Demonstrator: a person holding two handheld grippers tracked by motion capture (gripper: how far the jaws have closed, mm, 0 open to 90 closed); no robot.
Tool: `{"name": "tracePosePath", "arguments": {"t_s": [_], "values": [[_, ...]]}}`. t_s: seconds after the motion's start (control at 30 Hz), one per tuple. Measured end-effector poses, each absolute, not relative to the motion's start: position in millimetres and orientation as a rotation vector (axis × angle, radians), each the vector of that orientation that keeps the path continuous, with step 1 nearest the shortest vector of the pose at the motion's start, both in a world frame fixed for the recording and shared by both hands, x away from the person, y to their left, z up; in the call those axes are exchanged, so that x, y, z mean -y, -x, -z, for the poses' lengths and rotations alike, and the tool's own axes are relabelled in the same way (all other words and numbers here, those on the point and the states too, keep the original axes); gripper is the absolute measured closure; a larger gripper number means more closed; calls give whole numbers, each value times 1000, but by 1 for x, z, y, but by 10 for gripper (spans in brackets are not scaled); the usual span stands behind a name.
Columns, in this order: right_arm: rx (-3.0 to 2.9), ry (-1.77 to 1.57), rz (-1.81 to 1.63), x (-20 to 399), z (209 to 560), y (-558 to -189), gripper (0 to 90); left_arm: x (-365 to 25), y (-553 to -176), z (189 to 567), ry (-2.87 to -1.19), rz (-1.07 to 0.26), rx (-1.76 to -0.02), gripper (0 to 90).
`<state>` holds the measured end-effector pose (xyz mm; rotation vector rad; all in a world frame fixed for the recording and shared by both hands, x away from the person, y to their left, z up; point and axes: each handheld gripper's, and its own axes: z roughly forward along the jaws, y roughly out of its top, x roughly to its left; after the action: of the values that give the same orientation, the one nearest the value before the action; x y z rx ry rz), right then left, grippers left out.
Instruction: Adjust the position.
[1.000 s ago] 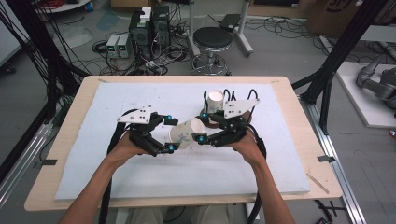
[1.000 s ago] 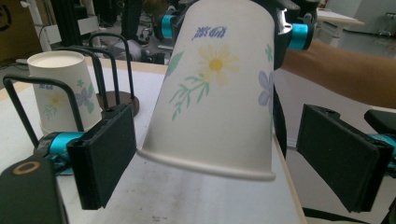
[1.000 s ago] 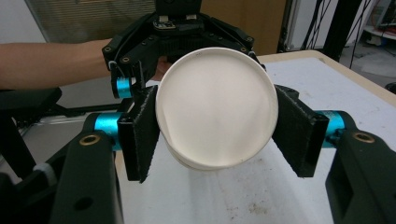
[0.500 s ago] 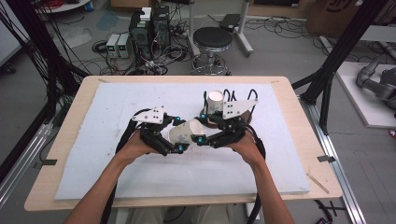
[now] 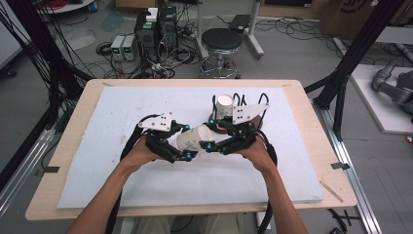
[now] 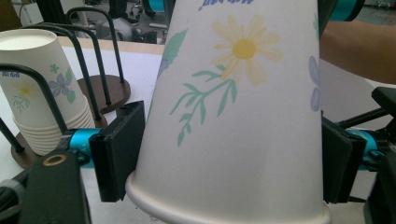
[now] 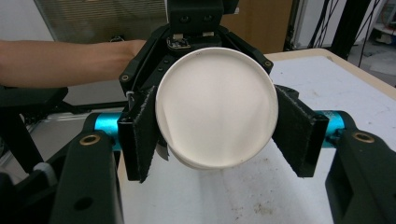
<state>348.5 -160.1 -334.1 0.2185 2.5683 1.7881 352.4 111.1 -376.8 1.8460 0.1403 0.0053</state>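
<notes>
High view: the cup (image 5: 194,139) lies level above the mat (image 5: 97,146), axis running between left gripper (image 5: 182,146) and right gripper (image 5: 210,145). Left gripper view: jaws, just closing, flank its rim end. Right gripper view: jaws clamp its base end.

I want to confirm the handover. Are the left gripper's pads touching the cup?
Touching. In the left gripper view, both pads press the cup's sides near its rim, no gap visible; the jaws have just been closing.
</notes>
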Motion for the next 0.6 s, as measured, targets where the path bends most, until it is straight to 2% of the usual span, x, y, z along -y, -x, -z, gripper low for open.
{"name": "tracePosePath", "arguments": {"t_s": [0.27, 0.3, 0.37, 0.6], "values": [[-2569, -227, -1775, 160, 335, -349, 364, -113, -352, 376, -1858, -15, -144, 245], [-2564, -229, -1774, 160, 335, -349, 335, -113, -352, 376, -1858, -15, -145, 246], [-2557, -289, -1765, 159, 336, -349, 161, -114, -351, 376, -1866, -22, -141, 248], [-2570, -301, -1733, 160, 337, -348, 153, -116, -350, 376, -1895, -35, -151, 250]]}}
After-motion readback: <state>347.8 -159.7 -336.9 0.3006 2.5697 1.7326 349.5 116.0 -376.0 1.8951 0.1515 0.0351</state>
